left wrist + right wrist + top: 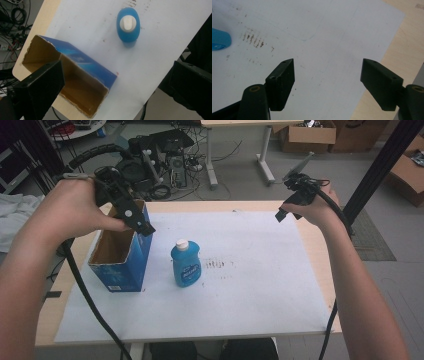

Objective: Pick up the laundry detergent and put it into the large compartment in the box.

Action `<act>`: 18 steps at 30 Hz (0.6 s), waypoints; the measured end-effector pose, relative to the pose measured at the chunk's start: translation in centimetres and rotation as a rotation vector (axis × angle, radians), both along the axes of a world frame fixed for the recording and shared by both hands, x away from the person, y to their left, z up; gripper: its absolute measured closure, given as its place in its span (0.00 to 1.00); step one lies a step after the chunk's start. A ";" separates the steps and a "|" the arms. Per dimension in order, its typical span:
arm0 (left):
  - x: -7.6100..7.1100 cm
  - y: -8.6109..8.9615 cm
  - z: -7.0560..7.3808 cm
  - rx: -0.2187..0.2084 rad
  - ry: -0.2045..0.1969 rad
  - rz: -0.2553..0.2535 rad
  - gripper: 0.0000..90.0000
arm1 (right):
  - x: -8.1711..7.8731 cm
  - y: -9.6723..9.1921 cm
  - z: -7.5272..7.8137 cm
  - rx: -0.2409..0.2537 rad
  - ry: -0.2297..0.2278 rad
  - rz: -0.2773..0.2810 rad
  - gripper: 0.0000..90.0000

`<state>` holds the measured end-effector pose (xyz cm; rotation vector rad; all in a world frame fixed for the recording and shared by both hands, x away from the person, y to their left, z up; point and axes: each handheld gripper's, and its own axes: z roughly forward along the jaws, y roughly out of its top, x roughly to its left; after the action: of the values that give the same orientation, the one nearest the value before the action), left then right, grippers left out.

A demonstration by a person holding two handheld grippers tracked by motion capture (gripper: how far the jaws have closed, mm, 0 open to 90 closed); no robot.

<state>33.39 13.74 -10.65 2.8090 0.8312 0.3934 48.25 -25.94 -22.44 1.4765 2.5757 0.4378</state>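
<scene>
Left gripper [131, 215] hovering over the open box [120, 254]
Jaws spread wide and gripping nothing, it is hanging at centre-left; the blue bottle [186, 263] is standing just right of the box.

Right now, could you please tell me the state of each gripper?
Left gripper: open, holding nothing, above the open blue box.
Right gripper: open, holding nothing, over the white sheet.
</scene>
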 end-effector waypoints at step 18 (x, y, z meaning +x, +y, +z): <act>0.9 -2.1 -1.9 0.019 0.032 0.006 0.00 | -0.2 -0.1 -0.2 -0.006 -0.010 0.015 0.30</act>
<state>34.26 11.62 -12.56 2.8384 0.8469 0.3598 48.04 -26.00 -22.62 1.4502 2.5796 0.4372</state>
